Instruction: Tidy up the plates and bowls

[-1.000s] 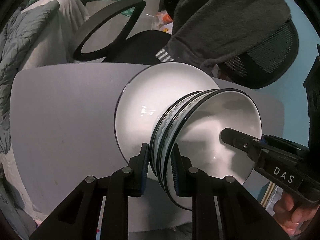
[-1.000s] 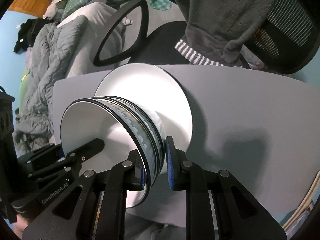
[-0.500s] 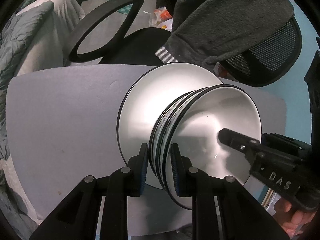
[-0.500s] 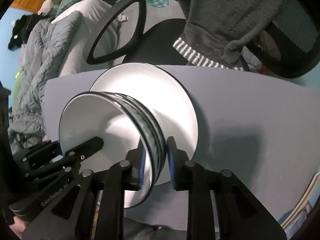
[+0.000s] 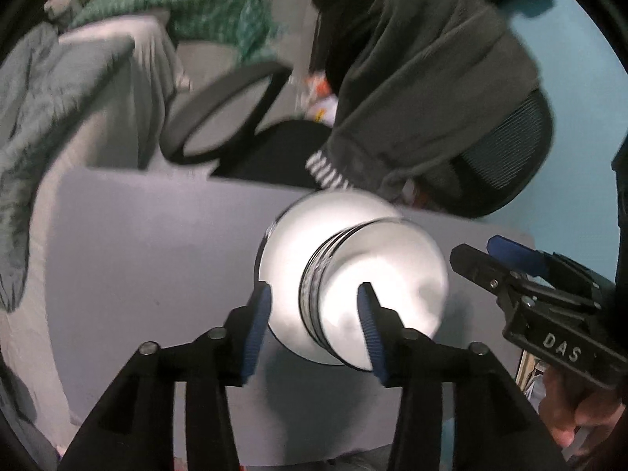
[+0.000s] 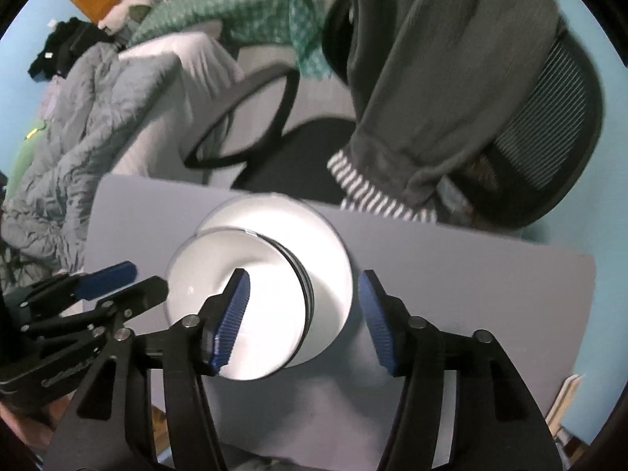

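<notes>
Nearest the left wrist camera, the left gripper (image 5: pixel 314 316) points steeply down with its jaws opening, the blue pads (image 5: pixel 257 327) standing clear on either side of the near-left rim of the bowls and pressing on nothing. Nearest the right wrist camera, the right gripper (image 6: pixel 302 316) is likewise opening above the table; its left pad (image 6: pixel 231 316) hangs over the inside of the top bowl and its right pad is out over the bare table, with the bowls' right rim below the gap and neither pad touching it. Each gripper shows in the other's view as well, the right one at the right edge of the left wrist view with fingers of the person's hand (image 5: pixel 569 412) beneath it. Below both sits the stack of bowls (image 5: pixel 373 294), white inside with dark rims and a patterned band on the outer wall, nested together on a white plate (image 6: pixel 274 219) whose far and left parts show past them. The plate rests on the grey table (image 5: pixel 149 274), toward its far edge and a little right of centre. Beyond the table stands a black office chair (image 6: pixel 306 149) with a grey garment (image 6: pixel 431 78) draped over its mesh back, and to the far left lies a heap of grey bedding (image 6: pixel 78 125) with a green checked cloth (image 5: pixel 204 4) behind it.
</notes>
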### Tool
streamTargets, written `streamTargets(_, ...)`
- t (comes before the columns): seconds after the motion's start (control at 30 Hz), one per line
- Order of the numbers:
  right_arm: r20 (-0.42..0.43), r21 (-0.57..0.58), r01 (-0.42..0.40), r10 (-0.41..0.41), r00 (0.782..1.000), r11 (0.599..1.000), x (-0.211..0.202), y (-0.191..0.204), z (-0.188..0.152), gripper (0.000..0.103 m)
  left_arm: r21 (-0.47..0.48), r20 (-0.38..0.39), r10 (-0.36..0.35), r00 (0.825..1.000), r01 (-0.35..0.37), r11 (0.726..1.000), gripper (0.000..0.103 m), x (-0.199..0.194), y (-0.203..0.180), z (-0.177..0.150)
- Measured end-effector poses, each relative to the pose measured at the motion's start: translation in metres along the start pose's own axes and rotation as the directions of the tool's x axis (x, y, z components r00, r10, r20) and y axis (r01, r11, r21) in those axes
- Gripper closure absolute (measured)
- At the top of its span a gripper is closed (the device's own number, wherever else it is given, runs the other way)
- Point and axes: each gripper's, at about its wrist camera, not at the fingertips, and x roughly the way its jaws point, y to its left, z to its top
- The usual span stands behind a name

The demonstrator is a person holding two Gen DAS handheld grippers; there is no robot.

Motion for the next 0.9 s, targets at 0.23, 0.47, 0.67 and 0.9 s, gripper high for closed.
streamTargets(0.23, 0.133, -0.031, 0.008, -0.004, 0.991, 0.999, -0.067, 0.009, 0.002, 0.043, 0.036, 0.193, -0.026, 0.981, 0.019, 0.999, 0.04, -0.082, -0.014, -0.008)
streamTargets(0.47, 0.223, -0.031, -0.011, 0.017, 0.975, 0.999, -0.115, 0.022, -0.008, 0.042, 0.094, 0.34, -0.015, 0.94, -0.018, 0.995, 0.023, -0.141, -0.028, -0.022)
streamTargets(0.67, 0.271, -0.028, 0.003, 0.005, 0.963, 1.0, -0.139, 0.034, -0.021, 0.042, 0.136, 0.398, 0.009, 0.918, -0.069, 0.988, 0.022, -0.169, -0.04, -0.043)
streamTargets(0.9, 0.291, -0.002, 0.017, -0.016, 0.957, 1.0, -0.153, 0.038, -0.04, 0.042, 0.131, 0.372, 0.017, 0.928, -0.071, 0.989, 0.021, -0.169, -0.041, -0.062)
